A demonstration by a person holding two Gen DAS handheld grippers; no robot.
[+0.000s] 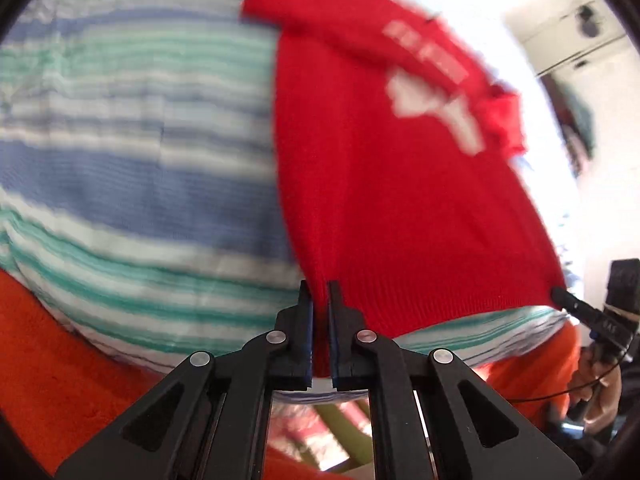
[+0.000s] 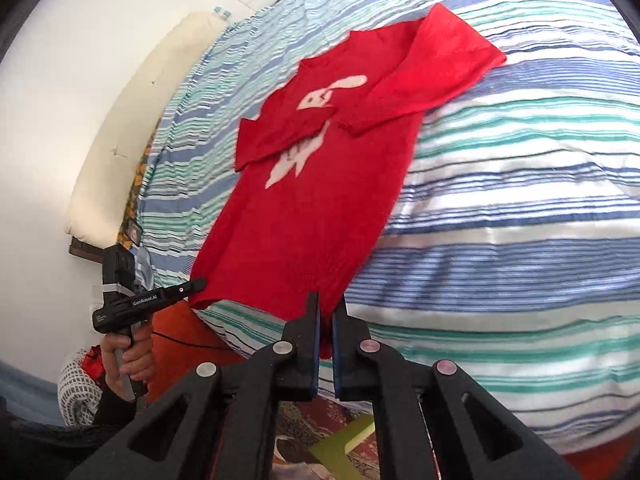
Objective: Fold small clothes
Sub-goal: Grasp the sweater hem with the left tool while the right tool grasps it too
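A small red knitted sweater (image 2: 312, 220) with a white rabbit figure lies front up on a striped bedspread (image 2: 520, 240), both sleeves folded across its chest. My right gripper (image 2: 327, 312) is shut on the hem at the near right corner. In the same view my left gripper (image 2: 202, 282), held by a hand (image 2: 128, 356), pinches the other hem corner. The left wrist view shows the sweater (image 1: 400, 200) up close, with the left gripper (image 1: 320, 300) shut on the hem's edge and the right gripper (image 1: 558, 294) at the far corner.
A cream cushion (image 2: 132, 120) leans on the white wall beyond the bed. Orange fabric (image 1: 60, 360) hangs below the bedspread's (image 1: 140, 180) near edge. Beneath the grippers lie a patterned floor and a green object (image 2: 340, 440).
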